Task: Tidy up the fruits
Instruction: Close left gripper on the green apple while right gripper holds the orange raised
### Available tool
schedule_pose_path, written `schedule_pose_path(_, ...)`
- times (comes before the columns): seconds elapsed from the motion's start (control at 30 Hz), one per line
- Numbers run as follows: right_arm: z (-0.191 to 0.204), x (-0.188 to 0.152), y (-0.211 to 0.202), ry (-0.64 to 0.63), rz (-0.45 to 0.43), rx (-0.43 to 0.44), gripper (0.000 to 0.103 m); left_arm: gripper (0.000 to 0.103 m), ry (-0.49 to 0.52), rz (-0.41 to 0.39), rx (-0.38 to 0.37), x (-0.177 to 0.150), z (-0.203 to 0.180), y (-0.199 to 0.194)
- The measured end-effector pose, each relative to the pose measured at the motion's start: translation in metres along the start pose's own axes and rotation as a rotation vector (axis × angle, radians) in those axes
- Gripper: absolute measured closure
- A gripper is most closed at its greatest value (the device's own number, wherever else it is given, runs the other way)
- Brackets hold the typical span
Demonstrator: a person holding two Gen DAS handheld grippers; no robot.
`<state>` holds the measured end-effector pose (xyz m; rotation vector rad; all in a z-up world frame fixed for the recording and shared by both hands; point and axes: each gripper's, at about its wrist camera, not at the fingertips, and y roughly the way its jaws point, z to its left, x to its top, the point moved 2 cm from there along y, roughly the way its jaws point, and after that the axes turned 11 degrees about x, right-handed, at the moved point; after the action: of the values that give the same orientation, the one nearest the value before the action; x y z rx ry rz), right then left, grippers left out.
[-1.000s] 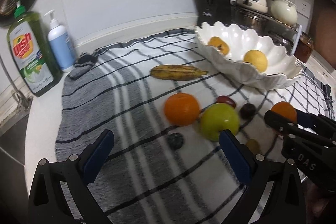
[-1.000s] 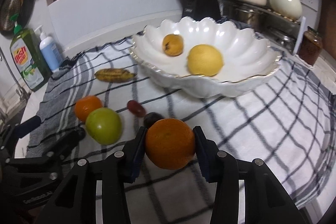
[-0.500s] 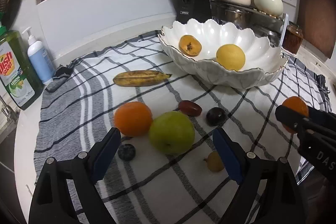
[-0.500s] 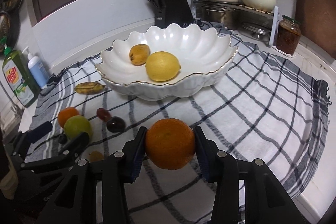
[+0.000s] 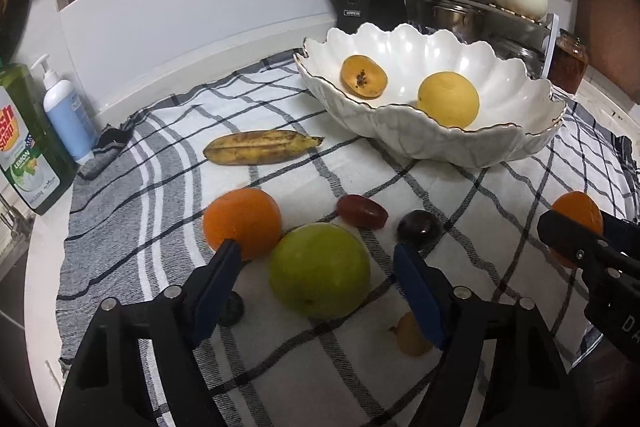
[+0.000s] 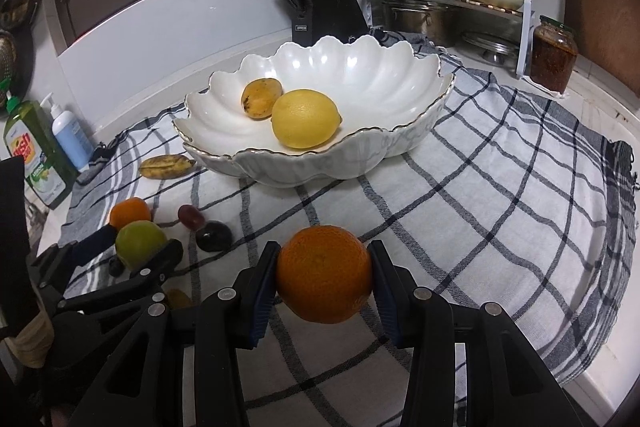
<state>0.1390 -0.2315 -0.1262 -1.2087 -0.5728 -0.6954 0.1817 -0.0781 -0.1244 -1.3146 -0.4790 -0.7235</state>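
Right gripper (image 6: 323, 281): clamped on orange (image 6: 324, 273), bowl (image 6: 400, 147) ahead; next, carry over rim, release.
Left gripper (image 5: 318, 281): jaws just closing, pads clear of green apple (image 5: 319, 270) between them; next, grasp.

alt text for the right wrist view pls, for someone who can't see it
The right gripper holds an orange between its pads above a checked cloth, facing a white scalloped bowl containing a lemon and a small orange-yellow fruit. At left, the left gripper straddles a green apple among loose fruit.
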Motion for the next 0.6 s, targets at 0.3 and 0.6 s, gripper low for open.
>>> schedule_pose_path(0.3,0.002,0.0,0.001,-0.01,0.004,-0.003,0.058,0.054,-0.019,0.061,-0.028,-0.002,0.002,0.011)
schedule_pose_path(0.6,0.003,0.002,-0.005,-0.008,-0.009,0.003,0.058,0.055,-0.013,0.069,-0.05,-0.005,0.003,0.003)
